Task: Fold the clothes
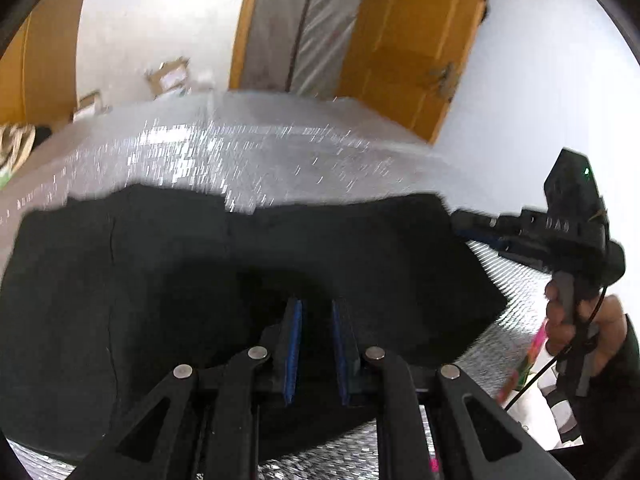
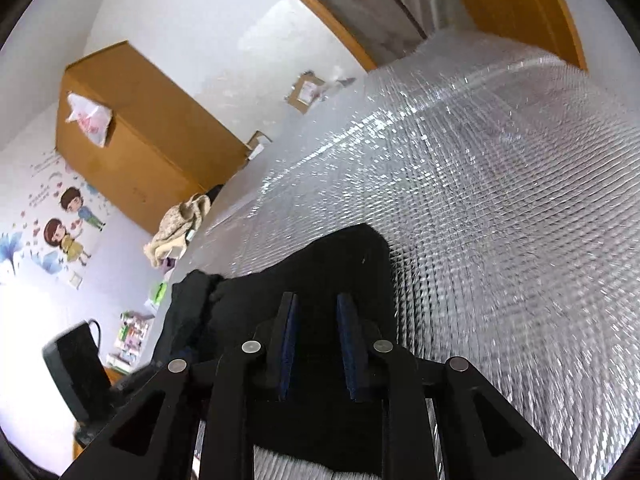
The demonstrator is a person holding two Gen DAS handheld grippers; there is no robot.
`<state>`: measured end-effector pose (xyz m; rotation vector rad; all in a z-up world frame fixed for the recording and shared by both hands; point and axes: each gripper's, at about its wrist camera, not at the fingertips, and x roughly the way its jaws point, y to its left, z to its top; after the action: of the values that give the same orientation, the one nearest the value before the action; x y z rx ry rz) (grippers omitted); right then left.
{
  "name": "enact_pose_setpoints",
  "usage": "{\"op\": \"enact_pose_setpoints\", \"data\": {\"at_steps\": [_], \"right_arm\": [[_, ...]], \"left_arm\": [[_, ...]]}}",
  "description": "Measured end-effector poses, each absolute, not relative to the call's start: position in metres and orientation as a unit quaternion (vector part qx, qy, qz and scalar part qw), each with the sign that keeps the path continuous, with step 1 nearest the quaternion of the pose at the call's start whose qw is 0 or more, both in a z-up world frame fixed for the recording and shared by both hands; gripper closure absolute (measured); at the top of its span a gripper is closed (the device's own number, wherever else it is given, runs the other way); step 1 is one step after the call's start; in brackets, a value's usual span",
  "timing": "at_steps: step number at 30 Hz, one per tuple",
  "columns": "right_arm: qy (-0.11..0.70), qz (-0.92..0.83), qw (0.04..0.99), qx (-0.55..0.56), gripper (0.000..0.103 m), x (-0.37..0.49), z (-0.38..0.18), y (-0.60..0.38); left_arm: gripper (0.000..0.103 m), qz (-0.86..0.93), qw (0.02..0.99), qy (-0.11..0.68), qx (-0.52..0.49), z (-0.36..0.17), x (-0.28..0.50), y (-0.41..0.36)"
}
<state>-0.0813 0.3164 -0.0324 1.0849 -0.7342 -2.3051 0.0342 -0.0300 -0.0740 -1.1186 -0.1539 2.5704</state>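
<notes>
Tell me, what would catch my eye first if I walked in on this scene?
Probably the black garment, spread dark against the glittering silver bubble-wrap surface that fills the middle of both views. Next, the left gripper poised over the cloth with a gap between its blue pads, and the right gripper likewise. Off to the left in the right wrist view, a cartoon couple sticker brightens the wall.

A surface covered with shiny silver bubble foil fills the view. Behind it stand a large cardboard box with a plastic bag on it, a cartoon wall sticker, a crumpled beige cloth and an orange wooden door.
</notes>
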Motion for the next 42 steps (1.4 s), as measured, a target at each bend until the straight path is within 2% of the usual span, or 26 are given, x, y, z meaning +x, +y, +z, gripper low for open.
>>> {"op": "enact_pose_setpoints", "data": {"at_steps": [4,7,10,14,16,22,24,25,28,33,35,42], "right_arm": [[-0.310,-0.823,0.229,0.416,0.087,-0.104,-0.049,0.325],[-0.346,-0.809,0.223,0.420,0.103,-0.117,-0.060,0.331],[-0.386,-0.788,0.225,0.423,0.103,-0.126,-0.071,0.338],[-0.390,-0.790,0.230,0.414,0.103,-0.122,-0.065,0.341],[-0.393,-0.792,0.235,0.405,0.097,-0.119,-0.061,0.343],[-0.375,-0.794,0.242,0.412,0.097,-0.129,-0.052,0.332],[-0.367,-0.797,0.234,0.419,0.100,-0.137,-0.056,0.329],[-0.374,-0.793,0.233,0.420,0.103,-0.139,-0.060,0.331],[-0.397,-0.783,0.231,0.420,0.103,-0.144,-0.070,0.335],[-0.376,-0.795,0.234,0.415,0.103,-0.134,-0.062,0.336],[-0.364,-0.802,0.240,0.408,0.097,-0.124,-0.055,0.333],[-0.317,-0.816,0.272,0.399,0.097,-0.062,-0.055,0.325]], "left_arm": [[0.088,0.903,0.171,-0.044,-0.391,-0.079,0.035,-0.028],[0.088,0.903,0.172,-0.049,-0.390,-0.080,0.035,-0.028],[0.088,0.903,0.173,-0.053,-0.389,-0.081,0.034,-0.028],[0.088,0.906,0.172,-0.050,-0.384,-0.084,0.035,-0.028],[0.088,0.906,0.172,-0.049,-0.383,-0.084,0.038,-0.030],[0.088,0.907,0.170,-0.050,-0.382,-0.085,0.038,-0.028],[0.088,0.908,0.170,-0.049,-0.381,-0.085,0.039,-0.028],[0.088,0.908,0.170,-0.047,-0.380,-0.085,0.040,-0.028],[0.088,0.909,0.169,-0.043,-0.378,-0.085,0.039,-0.026],[0.088,0.912,0.166,-0.036,-0.374,-0.085,0.038,-0.024],[0.088,0.912,0.166,-0.034,-0.374,-0.085,0.038,-0.024],[0.088,0.915,0.163,-0.029,-0.369,-0.087,0.039,-0.021]]}}
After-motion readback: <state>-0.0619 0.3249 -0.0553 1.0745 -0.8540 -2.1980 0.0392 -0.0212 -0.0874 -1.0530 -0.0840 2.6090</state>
